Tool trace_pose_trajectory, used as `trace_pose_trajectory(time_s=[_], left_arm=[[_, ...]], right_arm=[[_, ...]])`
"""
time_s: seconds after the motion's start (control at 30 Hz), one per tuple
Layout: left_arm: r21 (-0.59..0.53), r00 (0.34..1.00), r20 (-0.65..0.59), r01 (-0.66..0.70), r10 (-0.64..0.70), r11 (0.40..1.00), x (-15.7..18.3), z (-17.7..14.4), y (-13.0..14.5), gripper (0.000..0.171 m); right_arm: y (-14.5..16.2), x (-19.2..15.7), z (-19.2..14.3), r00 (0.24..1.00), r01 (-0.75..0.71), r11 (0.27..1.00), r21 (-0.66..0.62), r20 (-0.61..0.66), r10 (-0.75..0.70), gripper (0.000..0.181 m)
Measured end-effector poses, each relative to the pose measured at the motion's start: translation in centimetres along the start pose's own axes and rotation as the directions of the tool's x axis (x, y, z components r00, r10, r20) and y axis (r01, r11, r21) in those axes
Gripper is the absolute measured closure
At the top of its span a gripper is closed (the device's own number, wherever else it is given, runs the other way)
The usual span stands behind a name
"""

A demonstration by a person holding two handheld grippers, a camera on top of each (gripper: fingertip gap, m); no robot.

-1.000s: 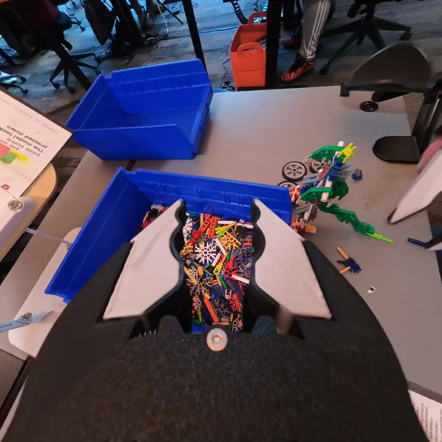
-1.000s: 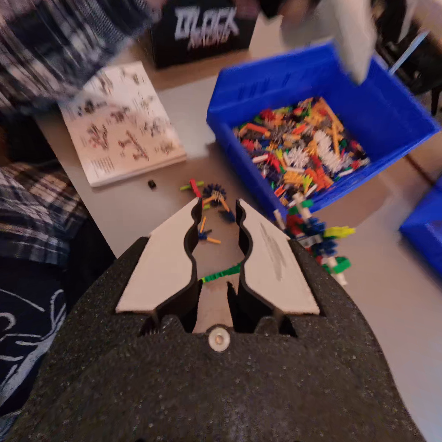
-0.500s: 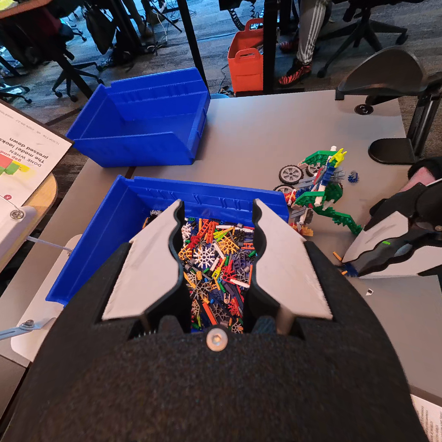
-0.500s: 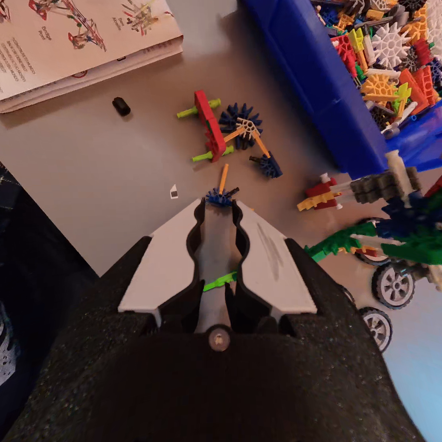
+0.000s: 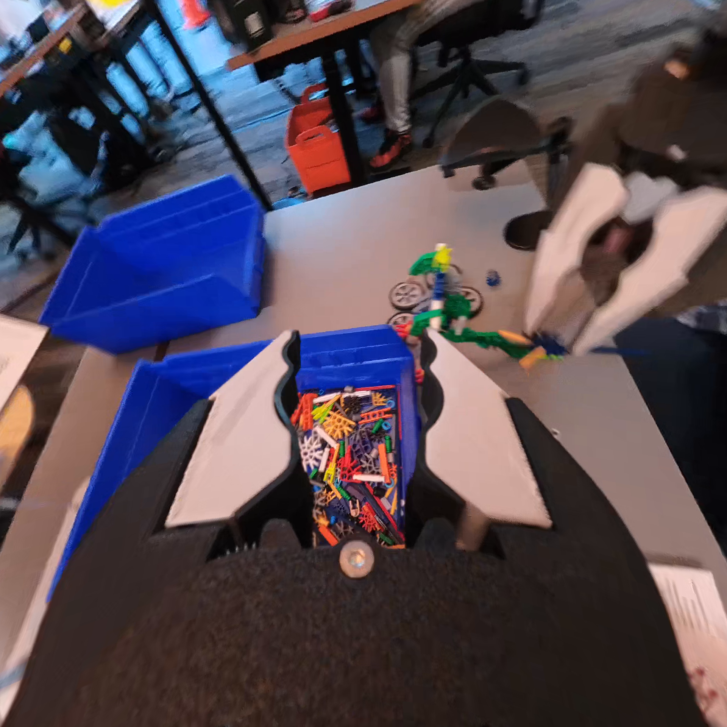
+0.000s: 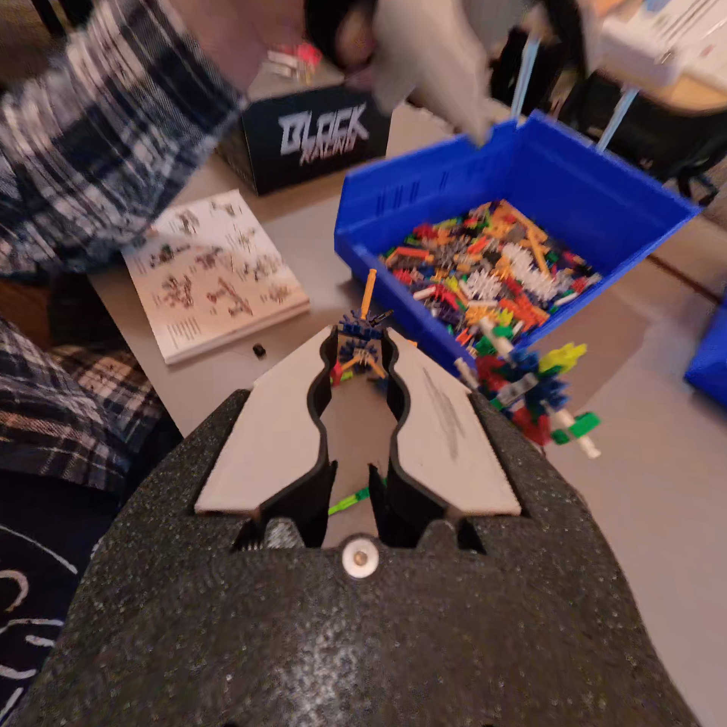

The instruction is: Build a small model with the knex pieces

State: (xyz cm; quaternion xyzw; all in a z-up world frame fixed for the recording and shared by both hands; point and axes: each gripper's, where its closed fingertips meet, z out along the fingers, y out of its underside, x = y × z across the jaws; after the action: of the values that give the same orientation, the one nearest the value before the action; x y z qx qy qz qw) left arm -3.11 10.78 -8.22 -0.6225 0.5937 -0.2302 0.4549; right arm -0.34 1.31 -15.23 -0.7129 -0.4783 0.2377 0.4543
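Two claws: left claw (image 5: pixel 360 346) spread apart, empty, above the full blue bin (image 5: pixel 118 444)
Right claw (image 6: pixel 360 334): clamped on a small blue spiky piece (image 6: pixel 360 330), lifted off the surface (image 6: pixel 649 491)
Wheeled model (image 5: pixel 440 303): just beyond the bin's far right corner

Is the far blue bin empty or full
Empty as far as shows: the far blue bin has bare blue walls and floor, no pieces visible.

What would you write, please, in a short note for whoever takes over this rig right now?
Left tool: open, empty, above the full blue bin of loose pieces.
Right tool: shut on a blue connector with an orange rod, held above the table.
On the table: wheeled model beside the full bin, small assembly under the right tool, open booklet, empty blue bin farther back.
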Motion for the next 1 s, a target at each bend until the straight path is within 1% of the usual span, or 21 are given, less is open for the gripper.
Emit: trace_pose_trajectory(time_s=[0.07,0.13,0.2,0.23,0.3,0.33,0.4,0.6,0.7,0.73,0.8,0.87,1.0], left_arm=[[0.031,0.991,-0.084,-0.098,0.101,0.995,2.5,-0.4,-0.7,0.113],[0.088,0.970,-0.146,-0.182,0.194,0.979,4.8,-0.8,-1.8,0.120],[0.120,0.951,-0.161,-0.247,0.264,0.962,6.3,-0.8,-2.6,0.124],[0.107,0.944,-0.146,-0.283,0.296,0.953,6.5,-0.7,-2.6,0.128],[0.072,0.926,-0.096,-0.359,0.365,0.930,6.5,-0.3,-2.5,0.136],[0.072,0.920,-0.089,-0.376,0.382,0.924,6.6,-0.3,-2.6,0.139],[0.077,0.912,-0.073,-0.397,0.403,0.914,6.7,-0.4,-2.9,0.151],[0.035,0.883,0.048,-0.469,0.467,0.883,5.3,-0.5,-3.4,0.154],[0.006,0.850,0.130,-0.515,0.510,0.857,4.3,-0.5,-3.8,0.154],[-0.005,0.844,0.148,-0.520,0.515,0.854,4.0,-0.5,-3.8,0.155],[-0.030,0.823,0.208,-0.534,0.528,0.845,2.9,-0.5,-3.8,0.163],[0.002,0.830,0.222,-0.525,0.512,0.851,2.7,-0.7,-4.1,0.162],[-0.054,0.784,0.282,-0.562,0.553,0.825,1.8,-0.7,-4.0,0.161]], right_arm=[[-2.1,0.3,-1.1,1.000,0.003,0.998,0.058,0.010,-0.003,0.160],[-3.6,0.7,-1.8,0.999,-0.006,0.995,0.098,0.033,0.003,0.160],[-4.8,0.9,-2.1,0.997,-0.029,0.991,0.127,0.075,0.020,0.160],[-5.3,1.1,-2.2,0.995,-0.042,0.989,0.139,0.094,0.029,0.160],[-6.2,1.3,-2.4,0.989,-0.065,0.986,0.156,0.139,0.043,0.160],[-6.5,1.4,-2.4,0.987,-0.075,0.984,0.160,0.155,0.050,0.160],[-7.0,1.9,-2.3,0.985,-0.084,0.984,0.157,0.165,0.057,0.160],[-8.0,3.0,-2.1,0.980,-0.094,0.986,0.136,0.188,0.068,0.160],[-8.5,3.8,-2.0,0.977,-0.117,0.984,0.133,0.193,0.090,0.161],[-8.7,4.0,-2.1,0.975,-0.123,0.984,0.132,0.201,0.095,0.161],[-9.2,4.4,-2.1,0.973,-0.133,0.980,0.147,0.207,0.101,0.161],[-9.5,4.6,-2.0,0.969,-0.146,0.978,0.152,0.219,0.111,0.161],[-9.7,5.2,-1.6,0.968,-0.153,0.979,0.132,0.218,0.122,0.161]])
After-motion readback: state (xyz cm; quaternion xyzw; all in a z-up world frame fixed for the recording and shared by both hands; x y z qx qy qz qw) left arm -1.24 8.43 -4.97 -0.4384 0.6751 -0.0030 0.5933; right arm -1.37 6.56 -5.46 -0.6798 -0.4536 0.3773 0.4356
